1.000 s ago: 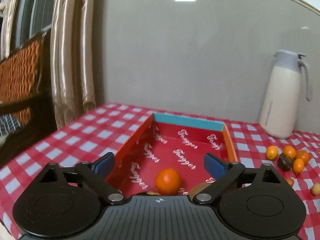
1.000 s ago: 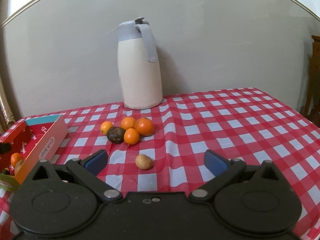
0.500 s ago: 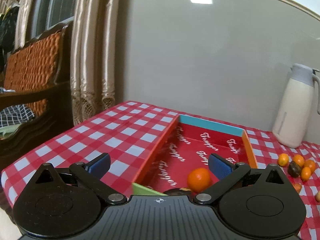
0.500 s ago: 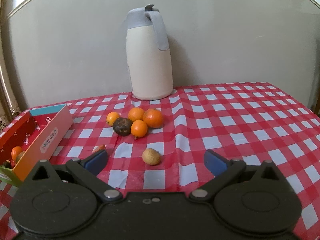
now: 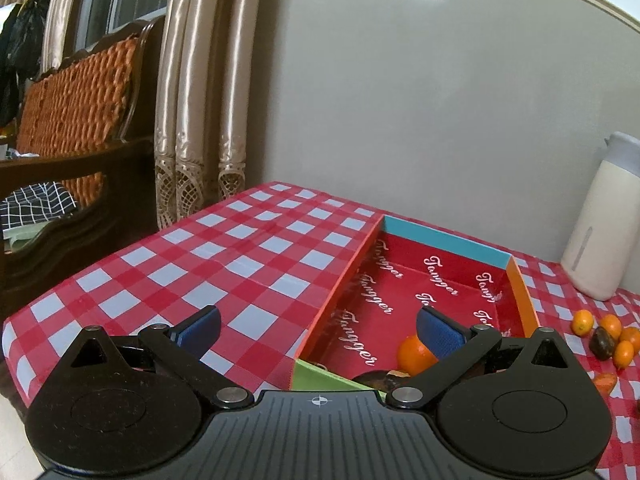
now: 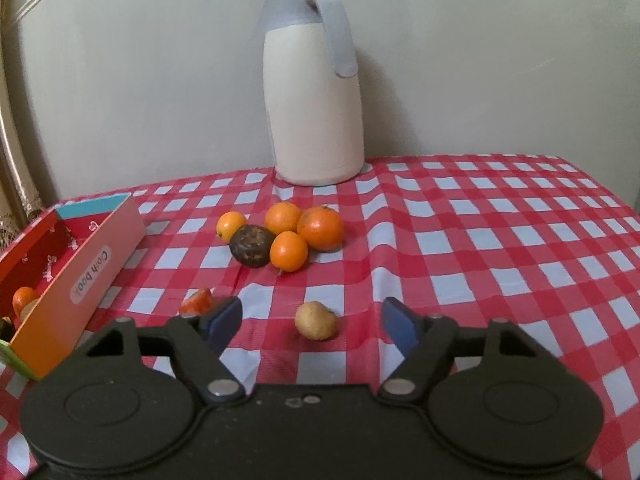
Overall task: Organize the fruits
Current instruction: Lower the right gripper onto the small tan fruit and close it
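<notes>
Closing its jaws, the right gripper (image 6: 311, 320) has a small tan fruit (image 6: 316, 320) between its blue pads, but the pads do not touch it yet. Just past it sit four oranges (image 6: 320, 227) and one dark fruit (image 6: 251, 246), all bunched together on the checked counter (image 6: 480, 240). A white jug (image 6: 316, 104) stands behind them. The left gripper (image 5: 316, 330) is wide open and holds nothing. One orange (image 5: 412, 354) lies in the red box (image 5: 440, 248) beside it.

Bare checked cloth (image 6: 500, 240) right of fruit cluster (image 6: 286, 236); jug (image 6: 316, 92) blocks behind; box wall (image 6: 84, 276) left.
</notes>
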The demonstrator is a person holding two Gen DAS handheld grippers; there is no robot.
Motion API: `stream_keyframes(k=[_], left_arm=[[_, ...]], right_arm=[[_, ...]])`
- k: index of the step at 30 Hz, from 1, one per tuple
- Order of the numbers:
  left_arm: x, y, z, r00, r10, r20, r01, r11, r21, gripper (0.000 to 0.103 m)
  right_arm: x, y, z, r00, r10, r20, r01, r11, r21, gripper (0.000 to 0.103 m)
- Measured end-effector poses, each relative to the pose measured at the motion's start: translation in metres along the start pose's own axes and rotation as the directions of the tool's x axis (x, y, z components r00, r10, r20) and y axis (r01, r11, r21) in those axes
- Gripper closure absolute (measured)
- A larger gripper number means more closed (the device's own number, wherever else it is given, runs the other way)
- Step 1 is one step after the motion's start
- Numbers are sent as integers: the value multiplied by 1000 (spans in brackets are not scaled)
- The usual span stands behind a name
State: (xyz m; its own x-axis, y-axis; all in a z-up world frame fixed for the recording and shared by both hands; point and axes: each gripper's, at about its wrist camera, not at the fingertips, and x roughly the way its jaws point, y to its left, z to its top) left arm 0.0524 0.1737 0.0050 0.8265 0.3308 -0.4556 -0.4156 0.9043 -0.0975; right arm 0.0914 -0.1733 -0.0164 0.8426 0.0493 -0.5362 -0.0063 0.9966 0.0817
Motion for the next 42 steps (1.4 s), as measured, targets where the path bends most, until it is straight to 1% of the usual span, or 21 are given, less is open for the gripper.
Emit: stream_keyframes(k=[1,4,7,11,12,14,15,17,21,24,27,30,32,33,35,38,42], left_arm=[[0,-1,0,1000,0,-1,0,1000,2,0],[1,-3,0,1000,-4,-2,4,1000,1,0],[0,-5,0,1000,3,15,-3,1000,-10,0],[1,-12,0,999,2,33,-2,1000,-13,0],[2,-15,0,999,3,36,-3,1000,-6,0],[4,-22,0,999,6,39,-7,1000,20,0],[4,-25,1,999,9,43,-10,999,31,0],[5,-31,1,998,16,56,-19,998,53,0],[5,-42,3,994,39,103,-49,993,105,0],[4,-42,5,994,46,95,-57,992,117,0],[-3,-34,5,994,53,97,-62,993,97,0],[-11,-23,4,990,84,117,-95,992,88,0],[-13,-15,3,989,95,115,-104,992,78,0],[-13,-12,2,988,99,115,-108,991,75,0],[-13,-6,2,988,108,111,-117,990,75,0],[-12,-2,2,990,100,98,-106,992,62,0],[-13,-1,1,991,91,96,-97,993,61,0]], right_arm=[[4,-1,2,1000,-1,-5,1,1000,-7,27],[12,-7,4,999,25,-20,-25,1000,6,34],[17,-9,3,999,36,-40,-36,999,3,36],[19,-6,5,996,74,-46,-75,997,-20,46],[19,-5,7,995,85,-44,-86,996,-31,46],[20,-4,7,994,96,-46,-98,994,-50,55],[21,-4,6,995,91,-49,-94,994,-57,56],[24,-9,4,993,96,-65,-98,994,-42,59],[29,-17,0,989,113,-98,-114,993,-9,61],[28,-20,3,987,139,-83,-140,990,0,61],[30,-19,5,988,135,-79,-136,991,-9,60],[33,-15,6,988,130,-84,-131,991,-12,63],[32,-10,4,990,113,-83,-116,993,-34,69],[31,-8,3,990,112,-84,-115,993,-34,70],[29,-5,1,992,90,-85,-94,995,-42,77],[29,-4,0,994,68,-85,-71,997,-31,77],[33,0,-4,994,43,-96,-48,998,-46,76]])
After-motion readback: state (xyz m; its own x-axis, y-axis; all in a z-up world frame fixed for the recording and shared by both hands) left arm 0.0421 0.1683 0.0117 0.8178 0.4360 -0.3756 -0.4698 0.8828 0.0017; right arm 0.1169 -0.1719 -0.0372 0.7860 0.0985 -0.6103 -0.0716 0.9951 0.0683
